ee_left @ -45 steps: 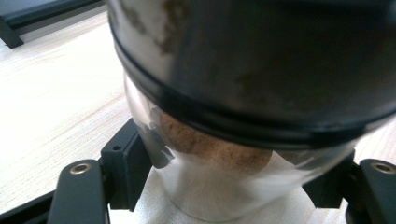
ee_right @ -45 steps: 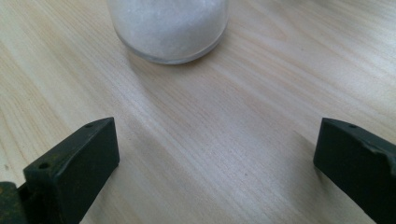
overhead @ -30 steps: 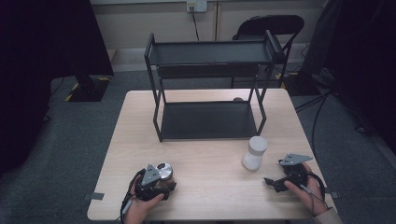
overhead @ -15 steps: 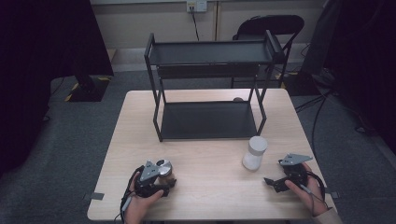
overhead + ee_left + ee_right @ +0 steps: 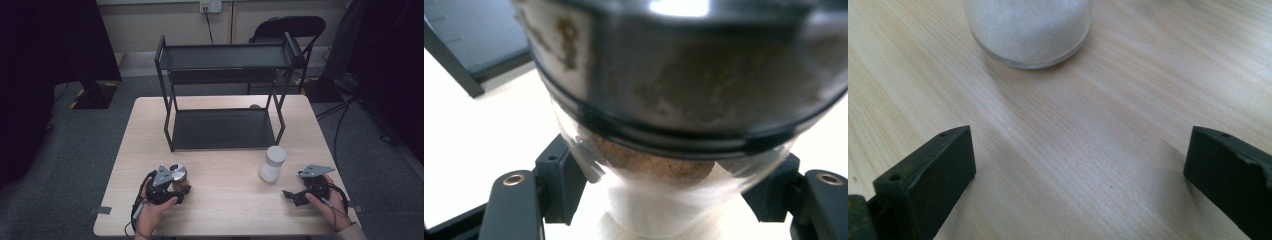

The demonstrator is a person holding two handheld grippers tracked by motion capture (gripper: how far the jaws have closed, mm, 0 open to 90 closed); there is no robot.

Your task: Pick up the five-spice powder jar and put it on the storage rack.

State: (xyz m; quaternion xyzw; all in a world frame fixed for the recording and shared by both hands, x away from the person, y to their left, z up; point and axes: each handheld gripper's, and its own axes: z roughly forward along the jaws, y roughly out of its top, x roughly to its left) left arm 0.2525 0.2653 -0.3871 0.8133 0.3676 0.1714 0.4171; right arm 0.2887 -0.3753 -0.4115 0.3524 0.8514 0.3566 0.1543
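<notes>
Jaws of the left gripper (image 5: 176,192), at the lower left of the high view, were clamped on a glass spice jar (image 5: 178,175) with a silver lid. In the left gripper view that jar (image 5: 674,100) loomed over most of the frame, brown powder inside it, its clear lower body squeezed between the 2 black pads (image 5: 559,185) at the bottom. The person's left hand (image 5: 150,205) wrapped the gripper's body just above the near table edge.

At the lower right of the high view the right gripper (image 5: 290,194) lay low over the wooden table (image 5: 225,210), held by the right hand (image 5: 327,202), its jaws spread wide with nothing between them. In the right gripper view bare wood showed between the 2 pads (image 5: 928,185), and a jar of white grains (image 5: 1028,30) stood at the top centre, near but apart from them. The high view placed this white jar (image 5: 273,163) upright, right of centre.

Farther off, at the middle of the high view, a black 2-tier metal rack (image 5: 225,127) stood on the table. Beyond it, at the upper right, was a dark chair (image 5: 287,30).
</notes>
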